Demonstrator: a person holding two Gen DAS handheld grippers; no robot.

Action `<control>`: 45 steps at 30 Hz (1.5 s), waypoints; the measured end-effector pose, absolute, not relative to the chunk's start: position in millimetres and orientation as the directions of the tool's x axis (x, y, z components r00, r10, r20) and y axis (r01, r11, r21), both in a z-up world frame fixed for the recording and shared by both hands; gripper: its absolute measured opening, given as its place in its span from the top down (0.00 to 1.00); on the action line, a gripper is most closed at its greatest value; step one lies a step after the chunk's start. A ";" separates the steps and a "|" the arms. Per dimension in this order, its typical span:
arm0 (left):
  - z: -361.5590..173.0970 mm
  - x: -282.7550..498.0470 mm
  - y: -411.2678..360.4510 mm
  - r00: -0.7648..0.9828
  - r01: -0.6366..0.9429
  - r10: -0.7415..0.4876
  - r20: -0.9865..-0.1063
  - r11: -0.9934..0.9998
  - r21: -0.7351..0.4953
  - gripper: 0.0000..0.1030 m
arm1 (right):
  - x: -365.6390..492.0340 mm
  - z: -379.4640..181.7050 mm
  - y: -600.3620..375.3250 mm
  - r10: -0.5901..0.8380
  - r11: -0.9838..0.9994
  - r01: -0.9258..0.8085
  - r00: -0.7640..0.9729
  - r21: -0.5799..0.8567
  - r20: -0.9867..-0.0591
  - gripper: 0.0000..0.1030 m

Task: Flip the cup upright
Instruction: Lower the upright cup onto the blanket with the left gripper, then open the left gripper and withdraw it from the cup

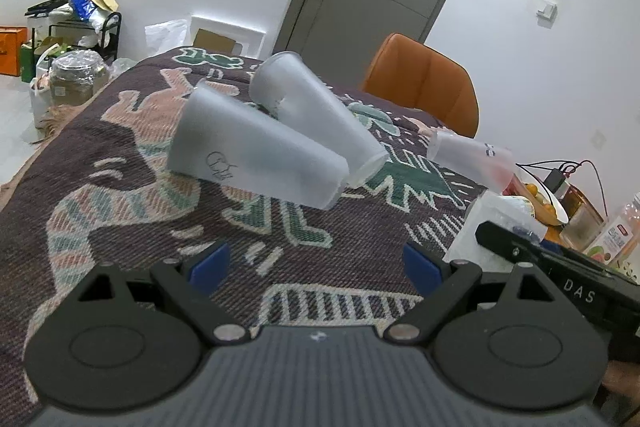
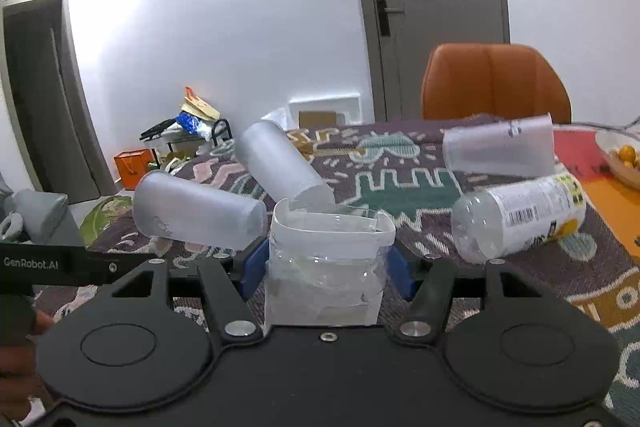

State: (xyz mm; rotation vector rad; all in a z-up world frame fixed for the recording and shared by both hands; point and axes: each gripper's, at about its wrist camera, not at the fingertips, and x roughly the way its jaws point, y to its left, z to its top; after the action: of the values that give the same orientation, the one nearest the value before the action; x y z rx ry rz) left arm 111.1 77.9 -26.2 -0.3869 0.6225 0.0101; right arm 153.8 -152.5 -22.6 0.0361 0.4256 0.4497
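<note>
Three frosted plastic cups lie on their sides on the patterned cloth. The nearest cup [image 1: 256, 157] [image 2: 196, 211] and a second cup [image 1: 316, 117] [image 2: 280, 163] lie side by side. A third cup [image 1: 472, 159] [image 2: 500, 145] lies further right. My left gripper [image 1: 316, 263] is open and empty, short of the nearest cup. My right gripper [image 2: 326, 263] is shut on a clear cut-off container with a white taped rim [image 2: 326, 267], held upright.
A clear plastic bottle [image 2: 520, 219] lies on its side right of the container. An orange chair [image 1: 424, 79] stands behind the table. A fruit bowl [image 2: 620, 159], bottles and cables [image 1: 560, 179] are at the right. Floor clutter [image 1: 68, 39] is at far left.
</note>
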 end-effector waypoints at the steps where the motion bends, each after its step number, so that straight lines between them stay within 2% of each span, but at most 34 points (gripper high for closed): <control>1: -27.0 109.1 79.3 0.815 -0.128 -0.104 -0.570 0.927 -0.352 0.11 | 152.9 -22.7 -151.0 0.427 0.902 -0.415 0.818 0.118 -0.385 0.42; 7: -31.3 97.2 85.4 0.817 -0.137 -0.103 -0.568 0.921 -0.365 0.11 | 149.7 -30.3 -141.0 0.423 0.901 -0.422 0.810 0.098 -0.407 0.40; 9: -33.1 94.4 85.3 0.815 -0.139 -0.101 -0.570 0.921 -0.363 0.11 | 146.0 -31.0 -137.2 0.416 0.902 -0.423 0.803 0.084 -0.427 0.29; 10: -33.9 92.9 85.3 0.813 -0.142 -0.101 -0.573 0.921 -0.363 0.11 | 143.5 -30.4 -136.9 0.414 0.903 -0.422 0.803 0.082 -0.428 0.17; 11: -34.3 91.2 85.2 0.813 -0.141 -0.102 -0.573 0.920 -0.365 0.11 | 140.4 -29.1 -137.2 0.417 0.902 -0.424 0.806 0.081 -0.420 0.11; 23: -21.5 73.6 68.3 0.830 -0.126 -0.078 -0.552 0.938 -0.322 0.08 | 121.2 -19.2 -159.3 0.424 0.902 -0.417 0.796 0.116 -0.433 0.00; 26: -15.6 68.3 58.2 0.843 -0.118 -0.064 -0.534 0.947 -0.300 0.05 | 117.2 -18.1 -174.8 0.436 0.898 -0.414 0.786 0.150 -0.439 0.00; 45: 11.1 30.2 3.5 0.875 -0.092 -0.003 -0.484 0.981 -0.173 0.04 | 73.3 -11.5 -244.1 0.459 0.888 -0.419 0.796 0.189 -0.394 0.00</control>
State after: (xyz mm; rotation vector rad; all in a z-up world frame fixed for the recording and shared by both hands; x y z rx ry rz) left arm 30.2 3.5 11.1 -0.1943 0.5034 0.0468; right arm 73.3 -244.1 -11.5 0.0934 0.4473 0.4723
